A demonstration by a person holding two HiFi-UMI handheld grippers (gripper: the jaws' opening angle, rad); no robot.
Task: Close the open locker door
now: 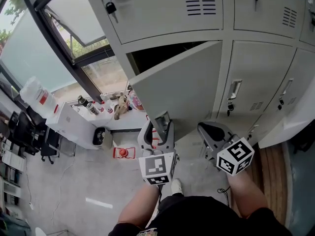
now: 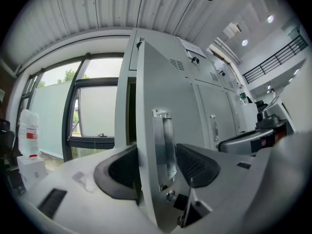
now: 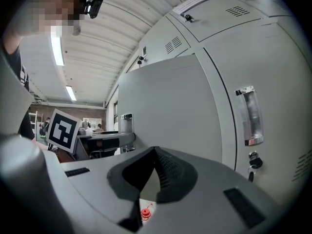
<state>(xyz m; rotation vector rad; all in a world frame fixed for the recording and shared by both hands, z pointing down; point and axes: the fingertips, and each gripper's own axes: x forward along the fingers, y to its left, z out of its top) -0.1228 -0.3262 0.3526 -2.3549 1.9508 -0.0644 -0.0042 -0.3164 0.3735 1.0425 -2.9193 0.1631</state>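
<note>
Left gripper view: locker door [image 2: 170, 91] edge btwn parted jaws.

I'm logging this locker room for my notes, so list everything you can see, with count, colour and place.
lockers: one bank, grey, ahead
open locker door: one, grey, swung out at centre
handle: one, silver, near that door's free edge
window: one, dark frame, left
counter: one, white, by the window
small bottles: several, on the counter
large bottle: one, clear, red label, far left
red item: one, on the floor, cannot tell what
left claw: open, astride the door edge at the handle
right claw: shut, empty, before the closed lockers
forearms: two, bottom
</note>
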